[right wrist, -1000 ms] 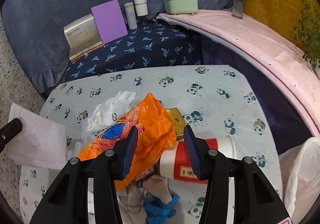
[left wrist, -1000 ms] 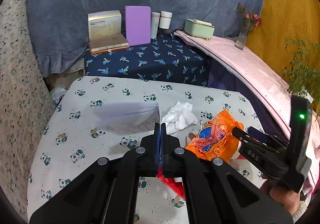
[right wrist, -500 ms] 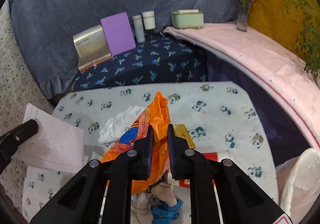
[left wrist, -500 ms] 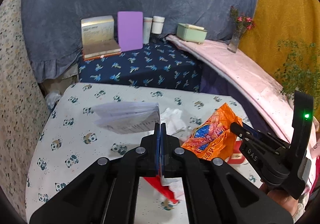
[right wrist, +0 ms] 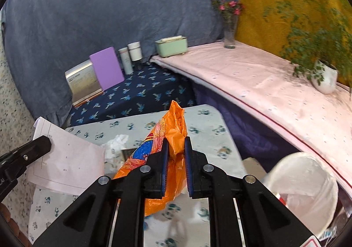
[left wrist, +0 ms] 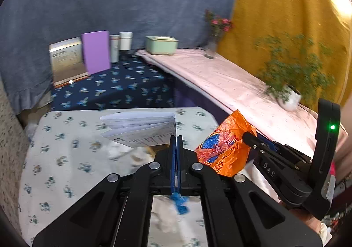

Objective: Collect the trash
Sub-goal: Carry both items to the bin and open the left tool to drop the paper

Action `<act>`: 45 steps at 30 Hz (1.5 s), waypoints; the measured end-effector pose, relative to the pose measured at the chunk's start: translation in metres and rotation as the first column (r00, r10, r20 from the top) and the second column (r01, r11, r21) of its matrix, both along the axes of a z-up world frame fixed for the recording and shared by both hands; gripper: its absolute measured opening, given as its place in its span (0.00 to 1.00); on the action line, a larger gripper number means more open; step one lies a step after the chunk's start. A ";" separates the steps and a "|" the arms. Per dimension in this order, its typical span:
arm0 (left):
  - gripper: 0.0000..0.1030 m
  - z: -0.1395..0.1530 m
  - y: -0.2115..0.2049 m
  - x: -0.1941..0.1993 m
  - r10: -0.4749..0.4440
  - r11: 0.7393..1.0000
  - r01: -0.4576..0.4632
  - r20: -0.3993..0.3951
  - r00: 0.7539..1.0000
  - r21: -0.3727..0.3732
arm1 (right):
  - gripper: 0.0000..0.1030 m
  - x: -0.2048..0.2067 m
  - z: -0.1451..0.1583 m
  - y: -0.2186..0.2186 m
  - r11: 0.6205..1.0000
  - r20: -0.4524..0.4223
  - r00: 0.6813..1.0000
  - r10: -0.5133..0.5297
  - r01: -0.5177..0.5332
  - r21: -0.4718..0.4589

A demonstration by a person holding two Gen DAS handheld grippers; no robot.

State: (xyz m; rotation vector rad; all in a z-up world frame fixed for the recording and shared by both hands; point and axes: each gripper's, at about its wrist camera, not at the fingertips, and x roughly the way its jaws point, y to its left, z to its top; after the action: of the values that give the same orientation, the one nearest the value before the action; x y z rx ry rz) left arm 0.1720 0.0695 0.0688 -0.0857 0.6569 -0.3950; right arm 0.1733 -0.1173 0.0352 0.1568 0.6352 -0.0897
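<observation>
Above the panda-print worktop (left wrist: pixel 66 159), on its left side, the left gripper (left wrist: pixel 176 137) has its jaws pressed fully together on the spine edge of a folded paper leaflet (left wrist: pixel 140 129). The pinch at one end lets the pages fan out freely; the leaflet lies roughly level, its long axis running leftward from the jaws, loose edges pointing away to the left. Held clear of the cloth like this, it looks ready to be carried off rather than slid.

Below and between the two tools, crumpled white tissue (right wrist: pixel 116 141) and a scrap of blue material (left wrist: pixel 180 205) rest on the worktop, not yet collected.

Further right, the right gripper (right wrist: pixel 176 150) has its jaws nearly closed around a gathered fold of an orange snack wrapper (right wrist: pixel 173 128). The wrapper stands upright through the grip, its pointed top aimed up and away, its long axis near vertical, the lower part hanging limp below the jaws.

At the far right, beside the worktop and lower, sits a white lined bin (right wrist: pixel 308 183), mouth open upward, probably where both pieces are meant to go.
</observation>
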 end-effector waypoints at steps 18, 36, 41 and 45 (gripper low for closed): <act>0.00 -0.016 -0.177 -0.050 -0.351 0.936 0.351 -0.035 0.936 -0.004 | 0.12 -0.117 -0.022 -0.169 0.934 -0.022 0.933 -0.358 0.358 0.003; 0.01 -0.053 -0.293 -0.072 -0.539 0.840 0.543 -0.122 0.833 -0.005 | 0.12 -0.175 -0.051 -0.249 0.851 -0.074 0.849 -0.524 0.525 -0.011; 0.22 -0.058 -0.297 -0.071 -0.531 0.844 0.537 -0.120 0.839 0.014 | 0.12 -0.178 -0.053 -0.252 0.844 -0.079 0.842 -0.534 0.535 -0.009; 0.25 -0.059 -0.290 -0.065 -0.511 0.857 0.516 -0.120 0.851 0.010 | 0.12 -0.175 -0.052 -0.252 0.846 -0.079 0.843 -0.531 0.533 -0.006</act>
State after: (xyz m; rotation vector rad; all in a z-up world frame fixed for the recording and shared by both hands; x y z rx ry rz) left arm 0.1065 -0.2201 0.0096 0.1143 0.7990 -0.9014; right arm -0.0021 -0.3695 -0.0173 0.3463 0.6556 -0.6346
